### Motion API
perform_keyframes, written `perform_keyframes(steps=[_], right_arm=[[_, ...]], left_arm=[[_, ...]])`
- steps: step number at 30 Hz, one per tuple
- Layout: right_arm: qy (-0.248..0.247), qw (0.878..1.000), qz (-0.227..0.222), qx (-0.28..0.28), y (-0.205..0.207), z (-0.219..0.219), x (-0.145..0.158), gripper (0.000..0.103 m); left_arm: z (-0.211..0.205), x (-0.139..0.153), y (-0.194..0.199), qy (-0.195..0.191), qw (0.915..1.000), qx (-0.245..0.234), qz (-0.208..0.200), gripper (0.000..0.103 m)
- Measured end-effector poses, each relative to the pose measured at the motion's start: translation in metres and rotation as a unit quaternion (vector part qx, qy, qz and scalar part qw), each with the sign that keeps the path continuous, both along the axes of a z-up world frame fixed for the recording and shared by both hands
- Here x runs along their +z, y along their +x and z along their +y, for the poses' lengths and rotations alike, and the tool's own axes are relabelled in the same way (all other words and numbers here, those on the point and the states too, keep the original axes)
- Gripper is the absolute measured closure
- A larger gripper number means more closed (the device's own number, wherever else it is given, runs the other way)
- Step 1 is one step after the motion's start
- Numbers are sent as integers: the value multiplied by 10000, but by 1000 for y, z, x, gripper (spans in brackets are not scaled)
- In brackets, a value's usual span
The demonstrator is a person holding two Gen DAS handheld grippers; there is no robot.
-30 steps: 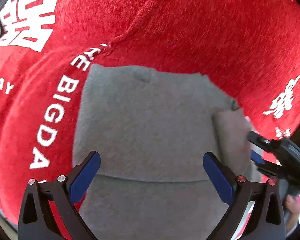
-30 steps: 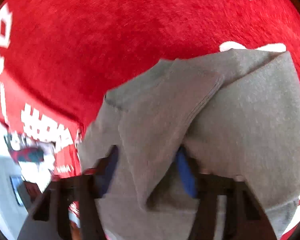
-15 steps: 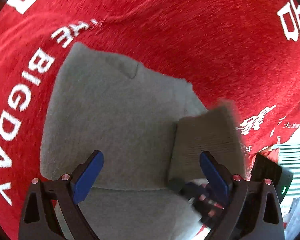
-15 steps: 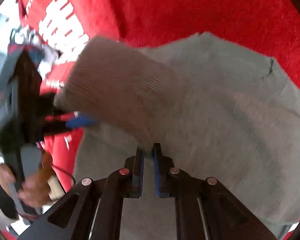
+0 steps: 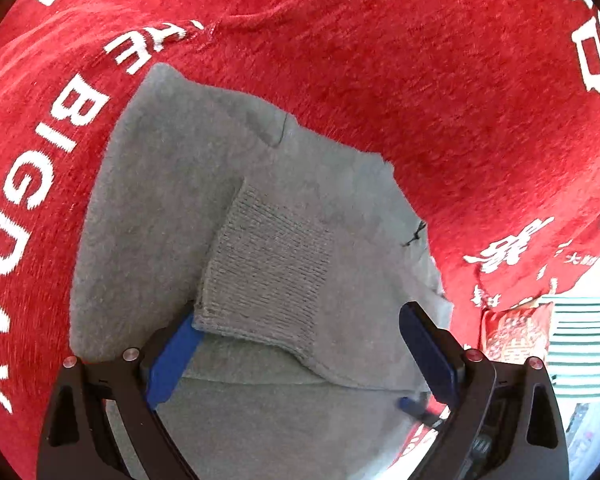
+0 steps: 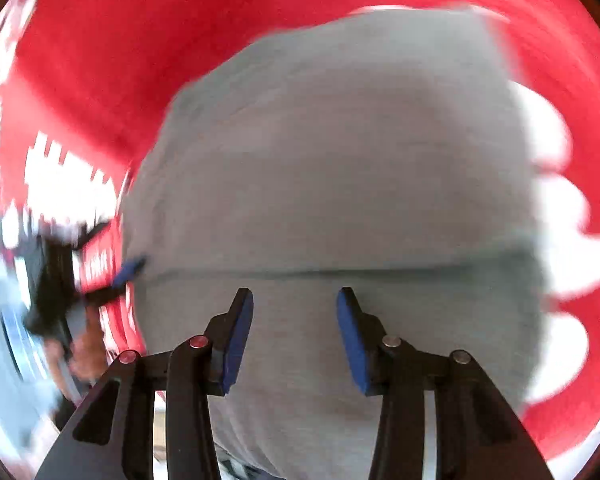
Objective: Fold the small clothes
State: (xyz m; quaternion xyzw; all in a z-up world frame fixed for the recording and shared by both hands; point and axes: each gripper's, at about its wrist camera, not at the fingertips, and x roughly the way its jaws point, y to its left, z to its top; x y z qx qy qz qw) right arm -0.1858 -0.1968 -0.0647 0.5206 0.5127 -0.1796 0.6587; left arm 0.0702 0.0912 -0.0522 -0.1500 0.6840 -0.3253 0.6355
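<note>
The grey sweater (image 5: 228,200) lies on the red printed cloth (image 5: 420,80), its ribbed cuff (image 5: 268,276) folded across it. Both tools tilt steeply down: the left tool (image 5: 296,356) gapes wide, and the right tool (image 6: 296,336), jaws just opening, grips nothing.

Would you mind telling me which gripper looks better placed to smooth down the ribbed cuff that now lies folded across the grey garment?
Left, probably. The left gripper stands open right at the cuff. The right gripper, open and empty, faces plain grey garment.
</note>
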Motion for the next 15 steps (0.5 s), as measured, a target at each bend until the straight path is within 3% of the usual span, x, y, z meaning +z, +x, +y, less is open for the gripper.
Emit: perform_keyframes(steps=[3, 4, 5, 6, 7, 8, 11, 15], right_arm=[[282, 9944, -247, -983, -21, -17, -11, 56], [343, 9921, -347, -1152, -23, -22, -13, 66], [335, 9913, -428, -1198, -22, -25, -13, 97], [295, 9912, -509, -1187, -21, -28, -10, 97], [228, 9908, -654, -1164, -21, -31, -5, 97], [184, 9906, -775, -1116, -22, -34, -1, 97], [21, 9901, -905, -1076, -35, -45, 4, 97], [-86, 9938, -682, -876, -52, -65, -5, 97]], left_arm=[[-3, 3, -3, 109, 9999, -57, -110, 6], [-4, 4, -4, 162, 9997, -65, -146, 9], [-7, 5, -5, 247, 9994, -94, -215, 29], [-10, 5, -6, 335, 9990, -188, -247, 43], [-12, 4, -6, 353, 9988, -262, -207, 66], [-14, 4, -8, 323, 9988, -328, -139, 76], [-18, 12, -20, 365, 9974, -527, -340, 75], [-25, 12, -35, 446, 9958, -678, -422, 76]])
